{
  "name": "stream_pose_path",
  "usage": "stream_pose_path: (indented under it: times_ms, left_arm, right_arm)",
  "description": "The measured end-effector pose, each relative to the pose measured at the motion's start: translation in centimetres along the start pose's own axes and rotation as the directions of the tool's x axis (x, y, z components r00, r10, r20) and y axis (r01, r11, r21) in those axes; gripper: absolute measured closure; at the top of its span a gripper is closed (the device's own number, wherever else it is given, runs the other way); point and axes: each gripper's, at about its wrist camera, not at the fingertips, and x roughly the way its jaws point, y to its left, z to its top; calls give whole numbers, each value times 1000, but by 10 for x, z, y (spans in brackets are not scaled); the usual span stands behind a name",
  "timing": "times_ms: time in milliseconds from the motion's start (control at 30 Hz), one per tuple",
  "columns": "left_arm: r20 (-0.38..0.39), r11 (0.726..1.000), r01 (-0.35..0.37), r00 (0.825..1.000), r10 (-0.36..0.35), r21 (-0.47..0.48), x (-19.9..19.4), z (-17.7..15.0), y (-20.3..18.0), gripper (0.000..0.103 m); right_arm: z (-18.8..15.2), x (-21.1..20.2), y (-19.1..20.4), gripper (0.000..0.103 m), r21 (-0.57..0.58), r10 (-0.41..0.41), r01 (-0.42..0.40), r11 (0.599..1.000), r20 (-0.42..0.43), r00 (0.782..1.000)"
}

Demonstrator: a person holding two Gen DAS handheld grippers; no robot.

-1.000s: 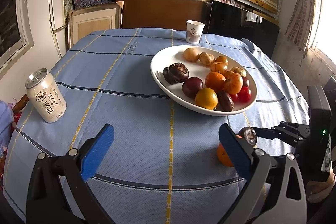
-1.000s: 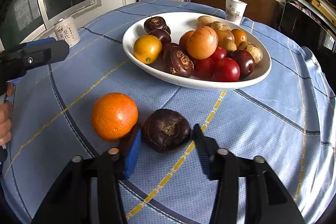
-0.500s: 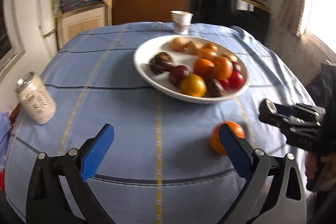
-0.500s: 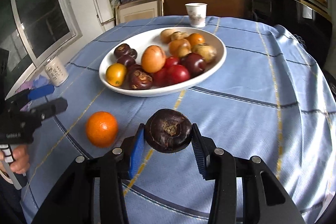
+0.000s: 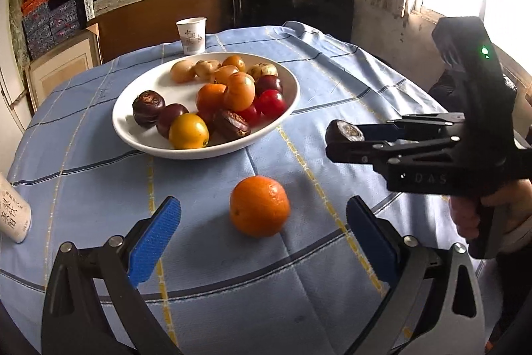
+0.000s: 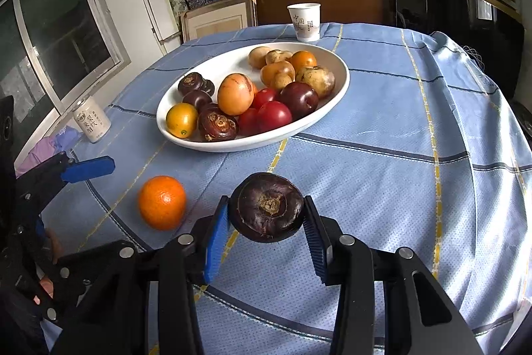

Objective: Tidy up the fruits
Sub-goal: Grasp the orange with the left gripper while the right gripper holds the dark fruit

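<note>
A white oval plate (image 5: 133,135) (image 6: 335,92) holds several mixed fruits in the middle of a blue tablecloth. A loose orange (image 5: 259,206) (image 6: 162,202) lies on the cloth in front of the plate. My left gripper (image 5: 262,242) is open, its blue pads on either side of the orange and a little short of it. My right gripper (image 6: 266,232) is shut on a dark purple-brown fruit (image 6: 267,207) and holds it above the cloth; it also shows in the left wrist view (image 5: 342,132), to the right of the orange.
A white paper cup (image 5: 192,36) (image 6: 304,21) stands behind the plate. A drink can (image 6: 91,120) (image 5: 13,215) stands at the table's left edge. Shelves with boxes and a dark screen are behind the table. The cloth hangs over the table's right edge.
My right gripper has closed on the dark fruit and lifted it off the cloth. My left gripper has swung right and forward, so the orange now sits between its pads.
</note>
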Motion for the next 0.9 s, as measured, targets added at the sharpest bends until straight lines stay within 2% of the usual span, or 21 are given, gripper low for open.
stream_pose_path:
  times_ms: [100, 267, 433, 467, 767, 833, 900]
  left_arm:
    - [-32, 1000, -13, 999, 13, 3, 10, 0, -2, 5]
    - [-61, 999, 8, 998, -10, -38, 20, 1, 8, 5]
    - [-123, 994, 33, 991, -46, -104, 34, 1, 20, 23]
    - [-135, 993, 31, 990, -46, -112, 36, 0, 21, 23]
    - [-111, 996, 37, 993, -46, -79, 37, 6, 12, 24]
    - [-114, 997, 46, 992, -52, -57, 37, 4, 8, 33]
    - [-110, 998, 45, 993, -50, -46, 35, 4, 5, 33]
  right_arm:
    - [0, -1, 0, 59, -2, 3, -3, 1000, 1, 1000]
    - [0, -1, 1, 59, -3, 0, 0, 1000, -2, 1000]
    - [-1, 1, 2, 59, -5, -5, 5, 1000, -8, 1000]
    - [-1, 1, 2, 59, -6, -6, 6, 1000, -8, 1000]
    - [-2, 4, 3, 59, -21, -19, 19, 1000, -16, 1000]
    - [-2, 4, 3, 59, -20, -23, 23, 1000, -18, 1000]
    - [-2, 4, 2, 59, -19, -23, 22, 1000, -17, 1000]
